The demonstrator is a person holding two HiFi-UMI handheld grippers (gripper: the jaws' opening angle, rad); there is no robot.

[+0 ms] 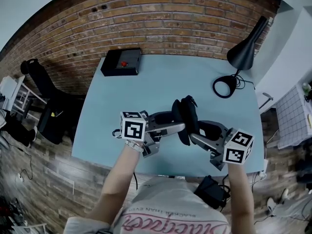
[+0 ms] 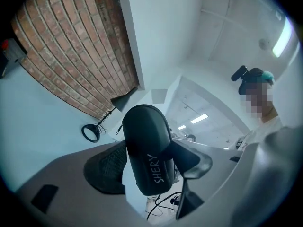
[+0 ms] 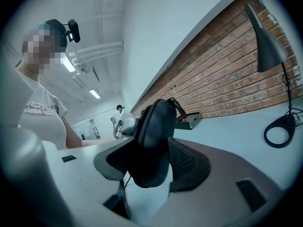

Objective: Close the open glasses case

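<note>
Left tool (image 1: 181, 127) from nine o'clock, right tool (image 1: 193, 136) from four — both pinching the glasses case (image 1: 185, 116) above the desk (image 1: 161, 77) — halves look nearly closed, next needs one firm squeeze.

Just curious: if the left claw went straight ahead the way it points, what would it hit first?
The case, already held in the left claw. Past it, probably the right claw, which grips the case from the other side; depth is unclear.

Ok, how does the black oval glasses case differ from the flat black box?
The black oval glasses case is rounded and on edge, gripped by the left gripper and right gripper; the flat black box is rectangular, lying untouched on the pale blue table. The case bears white lettering, the box a red button. Both are black.
</note>
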